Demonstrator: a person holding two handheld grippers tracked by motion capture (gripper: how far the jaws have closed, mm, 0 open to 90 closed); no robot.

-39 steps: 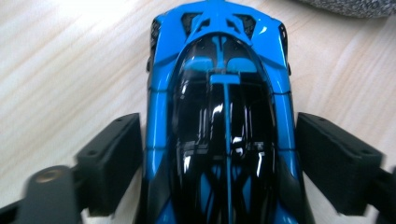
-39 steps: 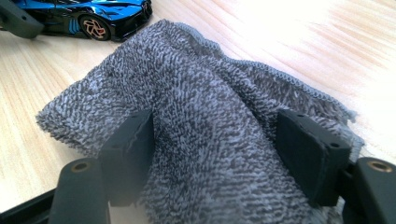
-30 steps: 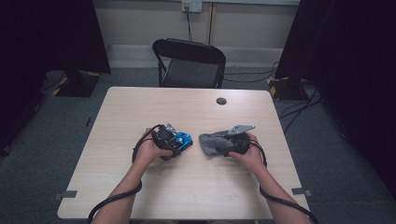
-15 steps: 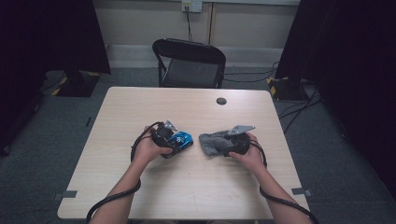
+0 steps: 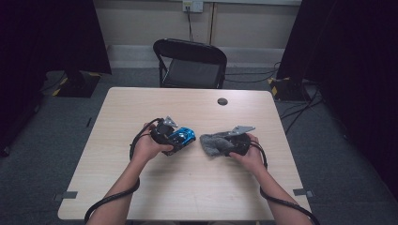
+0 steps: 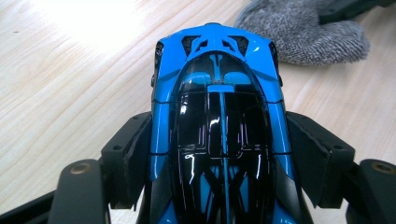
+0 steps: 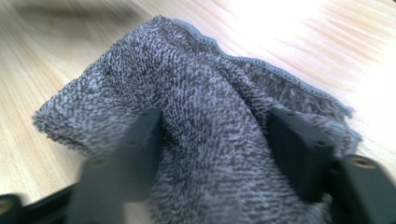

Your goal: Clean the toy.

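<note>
Toward the near edge of the pale woodgrain tabletop (image 5: pixel 187 187), just inside the middle, the left gripper (image 6: pixel 219 154) pinches a glossy blue and black toy car (image 6: pixel 219 121), its matte black pads pressed on the car's smooth flanks. Just beside it, toward the right edge, the right gripper (image 7: pixel 215 140) has just been closing its jaws on a bunched grey terry cloth (image 7: pixel 205 116), looped, nubbly and stitch-hemmed, which bulges between them. Farther off, a small dark round disc (image 5: pixel 222 101) lies near the far edge.
</note>
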